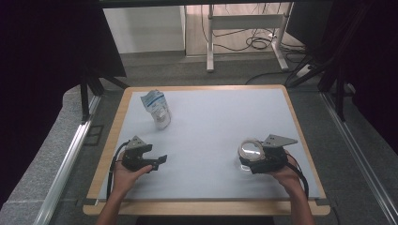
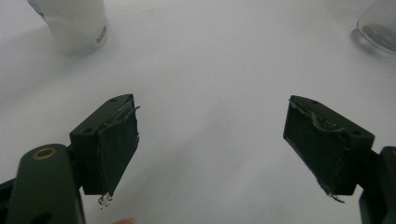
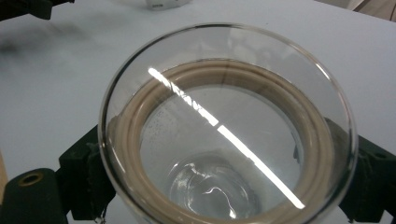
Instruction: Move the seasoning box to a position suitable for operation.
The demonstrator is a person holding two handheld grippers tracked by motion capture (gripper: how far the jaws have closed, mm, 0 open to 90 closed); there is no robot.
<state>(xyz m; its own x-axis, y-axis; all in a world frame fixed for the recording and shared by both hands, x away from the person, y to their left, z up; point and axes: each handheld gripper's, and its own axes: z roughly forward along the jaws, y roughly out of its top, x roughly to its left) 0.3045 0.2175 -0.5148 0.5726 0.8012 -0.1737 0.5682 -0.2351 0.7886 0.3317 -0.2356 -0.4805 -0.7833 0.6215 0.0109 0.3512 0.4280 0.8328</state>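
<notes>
Glass jar (image 1: pixel 249 151) sits at the lower right of the high view, clamped between the right gripper (image 1: pixel 261 161) jaws (its rim and a tan ring fill the right gripper view). The left gripper (image 1: pixel 157 161), lower left, is spread wide with nothing between. A white pouch (image 1: pixel 156 108) stands upper left on the table (image 1: pixel 220 112).

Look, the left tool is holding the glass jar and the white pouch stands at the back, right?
Not quite. The right tool holds the glass jar; the right gripper view shows its jaws on both sides of the glass. The left tool is open with nothing between its jaws. The white pouch does stand at the back.
</notes>
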